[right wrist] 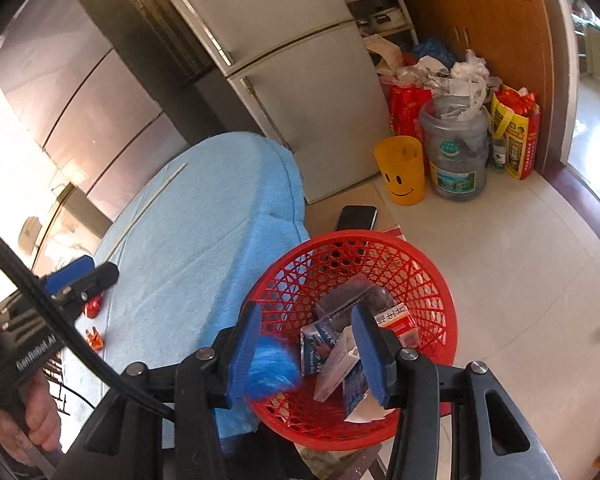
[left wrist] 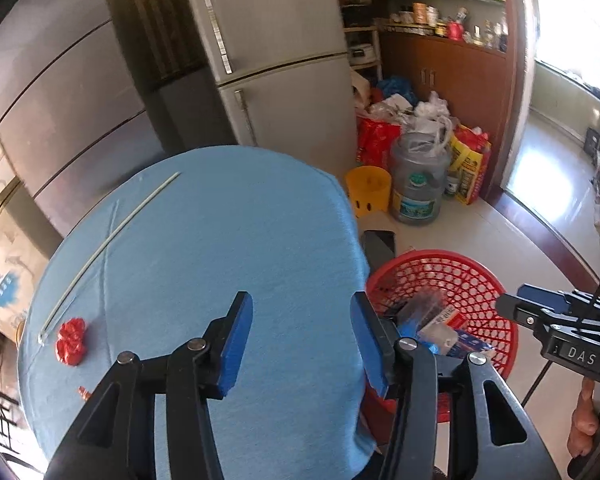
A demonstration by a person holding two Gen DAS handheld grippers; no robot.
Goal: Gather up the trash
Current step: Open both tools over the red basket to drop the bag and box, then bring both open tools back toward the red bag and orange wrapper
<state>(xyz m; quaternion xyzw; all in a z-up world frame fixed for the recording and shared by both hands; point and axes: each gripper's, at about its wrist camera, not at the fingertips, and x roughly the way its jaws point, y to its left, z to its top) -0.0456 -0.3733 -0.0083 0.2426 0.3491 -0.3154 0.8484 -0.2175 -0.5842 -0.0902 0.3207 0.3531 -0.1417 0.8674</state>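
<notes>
Trash sits in two places: some boxes lie in the round red plastic basket (right wrist: 432, 280), and a crumpled red wrapper (left wrist: 71, 341) lies on the table under the light blue cloth (left wrist: 220, 248).

The right gripper (right wrist: 306, 354) hangs over the near side of the basket with its blue pads wide apart. A fuzzy blue ball (right wrist: 270, 368) is just by its left pad, but I cannot tell if it touches the pad or is dropping. Under the right pad lie small cardboard boxes (right wrist: 332, 356) in blue, white and red, with a clear plastic pack (right wrist: 356, 294) behind them.

The left gripper (left wrist: 302, 344) is over the blue cloth near the table's right edge. Its pads are wide apart too, and nothing is between them.

The red wrapper is far to the left of the left gripper, near the cloth's edge. A long thin white stick (left wrist: 104, 248) lies beside it, reaching toward the far side of the table. A tiny orange bit (right wrist: 95, 339) lies near the wrapper too.

The basket stands right next to the table. Behind it lies a black phone (right wrist: 356, 218). Farther back on the floor are a yellow smiley-face bin (right wrist: 402, 170), a big clear water jug (right wrist: 456, 148) stuffed with bags, and a tall grey fridge (right wrist: 296, 80).
</notes>
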